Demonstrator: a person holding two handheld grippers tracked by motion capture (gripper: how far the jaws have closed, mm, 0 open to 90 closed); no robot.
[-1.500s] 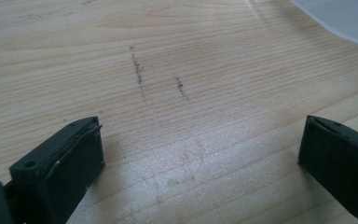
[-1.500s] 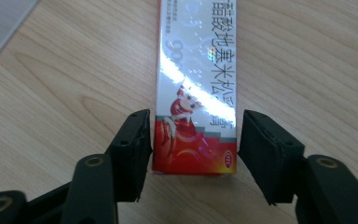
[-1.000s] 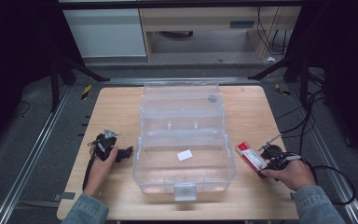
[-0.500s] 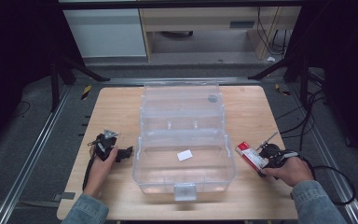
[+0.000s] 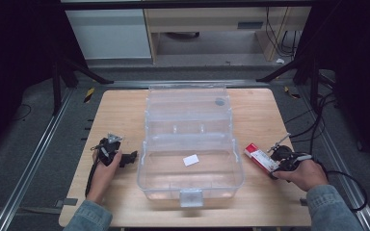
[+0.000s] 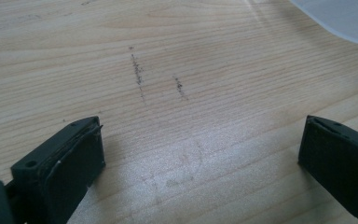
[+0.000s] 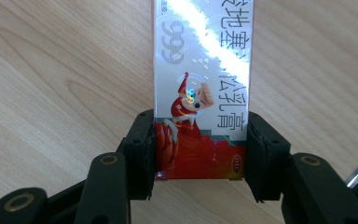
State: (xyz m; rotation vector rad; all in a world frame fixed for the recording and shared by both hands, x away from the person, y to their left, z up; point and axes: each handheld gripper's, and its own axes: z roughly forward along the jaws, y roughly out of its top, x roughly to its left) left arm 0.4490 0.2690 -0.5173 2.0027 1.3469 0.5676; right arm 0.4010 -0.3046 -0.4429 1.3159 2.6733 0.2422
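On the wooden table (image 5: 125, 110), the red-and-white box (image 7: 200, 93) sits between the right claw's (image 7: 200, 154) just-closing jaws, both touching it.

The person's left hand (image 5: 107, 161) rests near the left edge of the wooden desk (image 5: 120, 110) and holds the black left claw (image 5: 131, 157). That claw points toward the middle of the desk, and its jaws stand wide apart with nothing between them. The right hand (image 5: 302, 172) lies near the right edge and holds the black right claw (image 7: 200, 149). Its jaws have just been closing, and the pads sit on both sides of a red and silver box (image 7: 200, 93). Both forearms, in blue denim sleeves, come in from the near edge.
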